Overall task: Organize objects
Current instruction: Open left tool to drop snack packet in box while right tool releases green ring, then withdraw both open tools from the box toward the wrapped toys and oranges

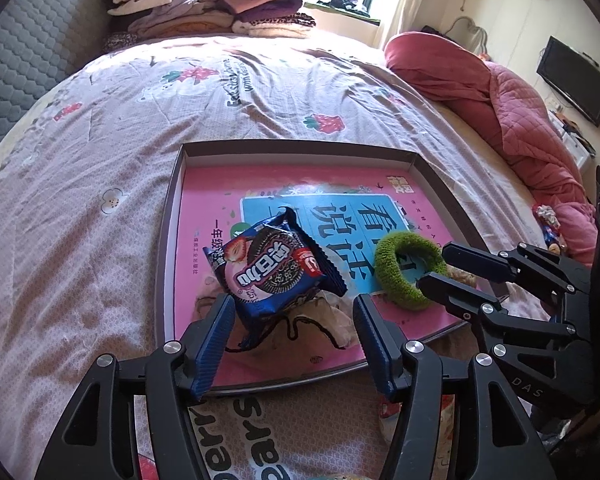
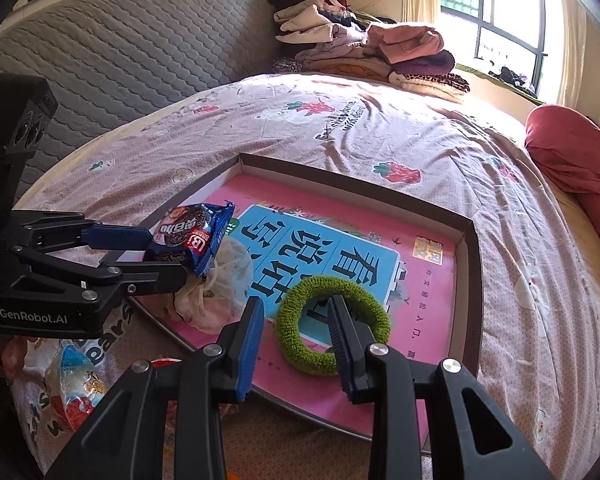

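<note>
A shallow cardboard tray with a pink book inside lies on the bed. A blue Oreo packet rests tilted on a crumpled plastic bag in the tray's near corner. My left gripper is open, its fingers either side of the packet's lower end. A green fuzzy hair ring lies on the book. My right gripper is open, one finger through the ring's hole, the other outside it.
The bed has a pink strawberry-print cover. Folded clothes are stacked at the far end. A red quilt lies at the right. A wrapped toy sits near the bed edge.
</note>
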Demonstrator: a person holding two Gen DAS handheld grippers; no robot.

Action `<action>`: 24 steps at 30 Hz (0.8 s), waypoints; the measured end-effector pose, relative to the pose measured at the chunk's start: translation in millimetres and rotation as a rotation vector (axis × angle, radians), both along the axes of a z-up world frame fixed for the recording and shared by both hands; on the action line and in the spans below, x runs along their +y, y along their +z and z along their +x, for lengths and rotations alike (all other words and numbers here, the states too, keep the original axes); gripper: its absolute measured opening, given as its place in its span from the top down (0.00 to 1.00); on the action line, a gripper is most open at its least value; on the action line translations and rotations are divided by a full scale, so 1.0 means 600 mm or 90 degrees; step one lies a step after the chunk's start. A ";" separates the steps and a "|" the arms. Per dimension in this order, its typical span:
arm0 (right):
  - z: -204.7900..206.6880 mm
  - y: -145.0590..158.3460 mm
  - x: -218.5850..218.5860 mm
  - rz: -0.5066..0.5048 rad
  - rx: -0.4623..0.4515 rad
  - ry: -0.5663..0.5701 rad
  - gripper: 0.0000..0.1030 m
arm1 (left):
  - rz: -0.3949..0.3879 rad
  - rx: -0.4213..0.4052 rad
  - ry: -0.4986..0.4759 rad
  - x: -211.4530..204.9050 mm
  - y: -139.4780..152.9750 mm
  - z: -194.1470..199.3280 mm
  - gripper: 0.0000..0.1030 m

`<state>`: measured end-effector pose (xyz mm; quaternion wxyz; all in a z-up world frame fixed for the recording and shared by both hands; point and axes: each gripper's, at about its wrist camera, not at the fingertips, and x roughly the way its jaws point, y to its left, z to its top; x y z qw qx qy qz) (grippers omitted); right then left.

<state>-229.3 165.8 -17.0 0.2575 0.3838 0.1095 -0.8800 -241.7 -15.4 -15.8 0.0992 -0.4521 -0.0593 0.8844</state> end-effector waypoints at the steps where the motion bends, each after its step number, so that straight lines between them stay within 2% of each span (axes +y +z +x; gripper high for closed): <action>1: 0.001 0.002 0.000 -0.001 0.001 -0.001 0.68 | 0.000 0.002 0.001 -0.001 0.003 0.001 0.39; 7: 0.010 0.017 0.002 -0.010 0.011 -0.002 0.68 | 0.003 0.016 0.006 -0.004 0.018 0.008 0.39; 18: 0.027 0.033 0.012 -0.035 0.016 -0.017 0.68 | -0.022 0.036 0.010 0.004 0.032 0.023 0.39; 24: 0.035 0.040 0.015 -0.053 0.008 -0.027 0.60 | -0.038 0.041 0.017 0.008 0.037 0.036 0.37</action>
